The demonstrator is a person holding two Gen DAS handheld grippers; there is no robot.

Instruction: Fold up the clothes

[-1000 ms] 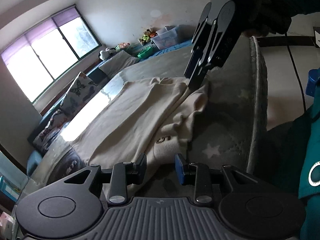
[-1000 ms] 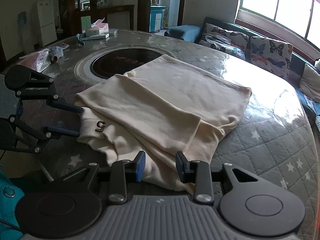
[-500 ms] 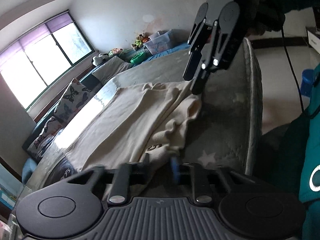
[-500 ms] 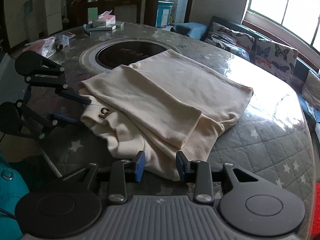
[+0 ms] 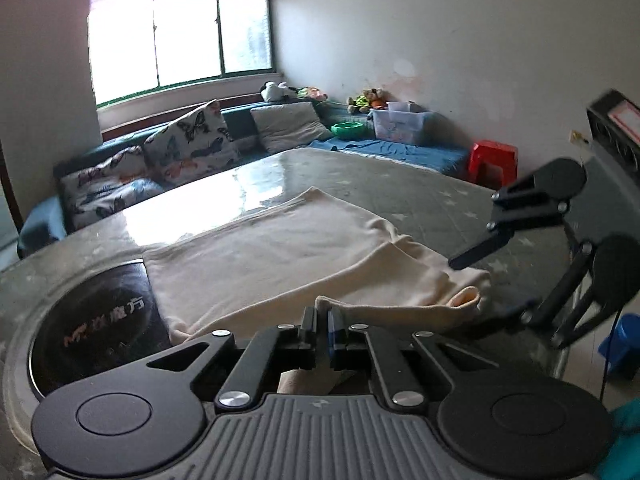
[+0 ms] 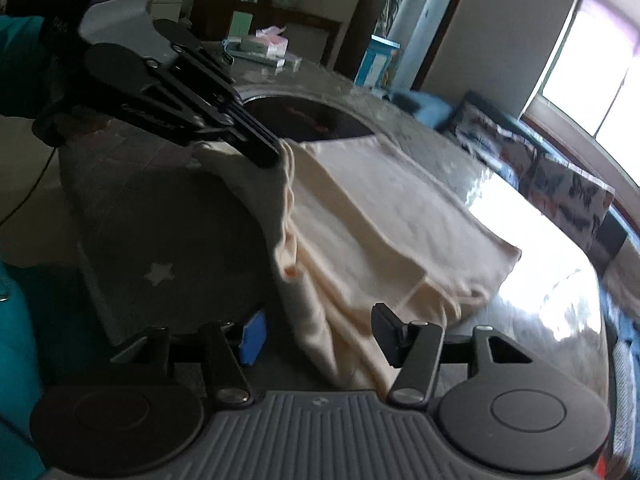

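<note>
A cream garment point(image 5: 288, 252) lies partly folded on the round glass-topped table point(image 5: 420, 192). My left gripper point(image 5: 322, 334) is shut on the garment's near edge and lifts that corner off the table; it shows from the side in the right wrist view point(image 6: 276, 152), with cloth hanging from its tips. My right gripper point(image 6: 316, 336) is open, its fingers either side of the garment's point(image 6: 380, 224) hanging near end, not closed on it. It also shows in the left wrist view point(image 5: 480, 276), open at the right.
A dark round hob plate point(image 5: 92, 320) is set in the table beside the garment. A sofa with butterfly cushions point(image 5: 188, 144) runs behind the table. A red stool point(image 5: 494, 160) and a storage box point(image 5: 400, 124) stand at the back. Boxes point(image 6: 260, 46) lie on the table's far side.
My left gripper has closed on the garment's near edge and raised it. My right gripper has opened wider and dropped to the garment's near end. Both views have swung round.
</note>
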